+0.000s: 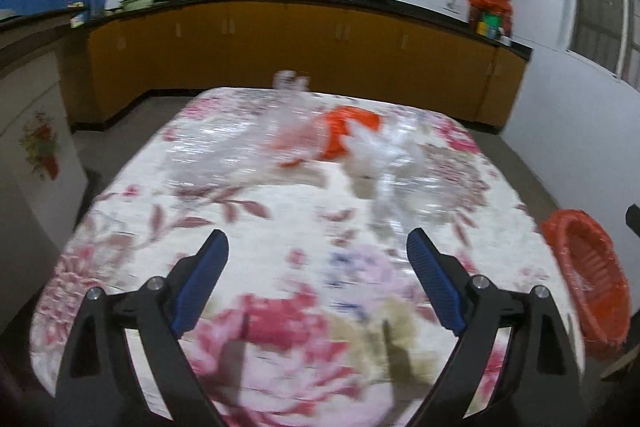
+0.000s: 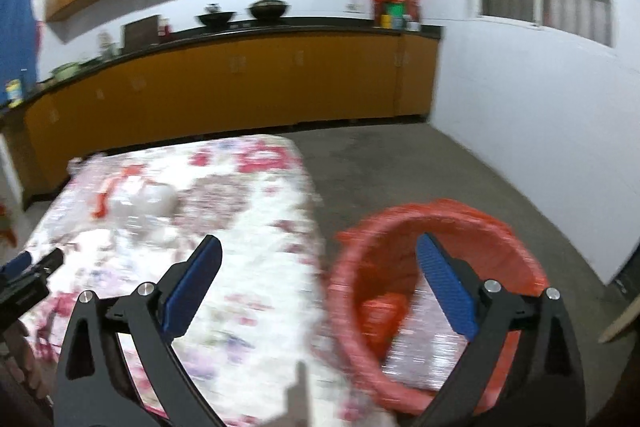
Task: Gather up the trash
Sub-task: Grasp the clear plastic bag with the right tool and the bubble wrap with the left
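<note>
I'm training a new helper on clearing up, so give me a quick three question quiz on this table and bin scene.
1. True or false: both grippers hold trash.
2. Where does the bin stand: A on the table, B on the floor beside it, C on the counter?
3. What colour is the bin's liner?

Key: 1 false, the left gripper and right gripper are open and empty. 2 B. 3 red.

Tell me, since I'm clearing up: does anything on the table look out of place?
Yes. Crumpled clear plastic and an orange scrap lie loose on the floral tablecloth, not in the red-lined bin beside it. Blur hides finer detail.
</note>
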A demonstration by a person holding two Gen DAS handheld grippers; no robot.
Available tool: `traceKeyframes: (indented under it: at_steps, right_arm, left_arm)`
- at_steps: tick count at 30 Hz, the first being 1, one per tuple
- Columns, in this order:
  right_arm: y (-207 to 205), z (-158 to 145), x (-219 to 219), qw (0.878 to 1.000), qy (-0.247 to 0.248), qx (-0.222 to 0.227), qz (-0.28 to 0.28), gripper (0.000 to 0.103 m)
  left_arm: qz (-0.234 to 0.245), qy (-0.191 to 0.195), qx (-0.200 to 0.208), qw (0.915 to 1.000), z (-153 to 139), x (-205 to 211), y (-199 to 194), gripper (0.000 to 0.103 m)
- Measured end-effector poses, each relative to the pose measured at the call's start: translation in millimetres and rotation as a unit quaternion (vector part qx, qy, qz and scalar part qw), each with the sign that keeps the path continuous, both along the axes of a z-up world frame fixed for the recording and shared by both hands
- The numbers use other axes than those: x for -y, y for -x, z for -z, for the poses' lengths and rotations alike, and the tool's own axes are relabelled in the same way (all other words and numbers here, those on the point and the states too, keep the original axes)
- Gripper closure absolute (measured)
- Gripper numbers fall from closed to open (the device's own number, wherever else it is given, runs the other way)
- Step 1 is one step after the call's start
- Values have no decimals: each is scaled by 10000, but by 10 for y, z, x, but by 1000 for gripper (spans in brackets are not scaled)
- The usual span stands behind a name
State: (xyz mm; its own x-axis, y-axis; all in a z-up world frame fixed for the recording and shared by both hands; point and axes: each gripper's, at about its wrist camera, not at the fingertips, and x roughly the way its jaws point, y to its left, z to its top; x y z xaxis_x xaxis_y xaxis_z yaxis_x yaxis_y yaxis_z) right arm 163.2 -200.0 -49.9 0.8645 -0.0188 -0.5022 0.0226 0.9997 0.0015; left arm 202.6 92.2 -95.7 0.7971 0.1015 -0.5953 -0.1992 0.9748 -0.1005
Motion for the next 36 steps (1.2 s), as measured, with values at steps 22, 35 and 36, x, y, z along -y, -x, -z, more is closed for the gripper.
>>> traceKeyframes:
  at_steps: [22,35,36]
  right_arm:
    - [-978,676,-1883,9823,18,-995,-1585,23]
    - [-944,908,-1696,9746,-22,-1597,-1571,90]
    - [-887,889,-1613,9756,-59,-1567,-1535,91]
  left_arm:
    - [-1240,-23,-25,9923,54,-1381,53,14]
    - [-334,-441,-213,9982,27,-1081,-710,14]
    - [-279,-482,-275,9981,59,-1041,-792,14]
